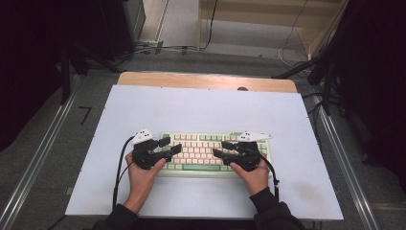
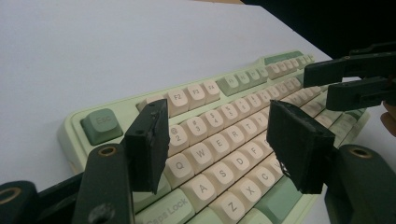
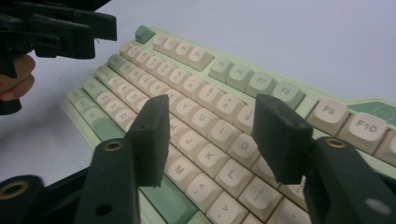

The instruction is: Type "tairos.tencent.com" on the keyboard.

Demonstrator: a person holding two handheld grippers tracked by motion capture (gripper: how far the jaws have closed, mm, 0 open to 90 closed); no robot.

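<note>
A pale green keyboard [image 1: 201, 151] with cream keys lies flat on the white mat, near its front middle. My left gripper [image 1: 171, 145] hovers over the keyboard's left end, pointing right, jaws open and empty. In the left gripper view [image 2: 219, 135] its jaws frame the Q, W and A keys of the keyboard [image 2: 205, 93]. My right gripper [image 1: 220, 148] hovers over the right half, pointing left, also open with nothing between its jaws. In the right gripper view [image 3: 212, 130] its jaws stand above the letter keys of the keyboard [image 3: 187, 84]. Each gripper view shows the other gripper farther off [image 2: 320, 86] [image 3: 102, 37].
The white mat [image 1: 201, 110] covers most of the table, with a wooden strip [image 1: 206, 80] along the far edge. Metal rails [image 1: 38, 158] run down both sides of the table. Cables lie on the floor beyond it. Bare mat surrounds the keyboard.
</note>
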